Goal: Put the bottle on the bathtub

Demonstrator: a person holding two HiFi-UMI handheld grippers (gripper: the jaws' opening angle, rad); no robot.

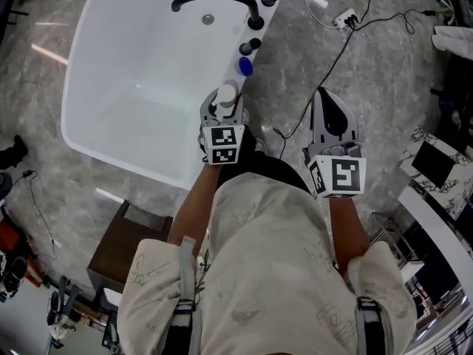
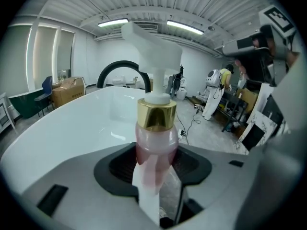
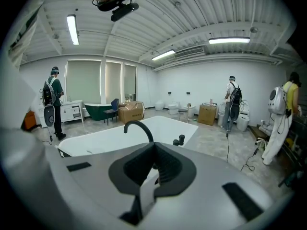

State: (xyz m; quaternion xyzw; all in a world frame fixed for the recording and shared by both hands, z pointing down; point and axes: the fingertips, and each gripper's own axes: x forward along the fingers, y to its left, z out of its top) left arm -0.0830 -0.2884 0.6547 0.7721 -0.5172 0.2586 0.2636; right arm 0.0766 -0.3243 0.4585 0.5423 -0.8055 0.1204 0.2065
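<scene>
Cream printed shirt (image 1: 273,257), grey shoulder straps (image 1: 186,287); left claw (image 1: 224,100) and right claw (image 1: 325,98) carry black-and-white marker cubes (image 1: 223,145).

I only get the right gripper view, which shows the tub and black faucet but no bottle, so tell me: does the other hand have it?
Observer: Yes. The left tongs are closed on a pink pump bottle, upright, with a gold collar and white pump head.
Operator: Where is it relative to the tub?
Observer: From the head view, it is at the bathtub rim on the person's side, at the near end of the row of black fittings. I can't tell whether it touches the rim.
Operator: Anything close to that spot?
Observer: A small blue round object sits on the rim just beyond the bottle.
</scene>
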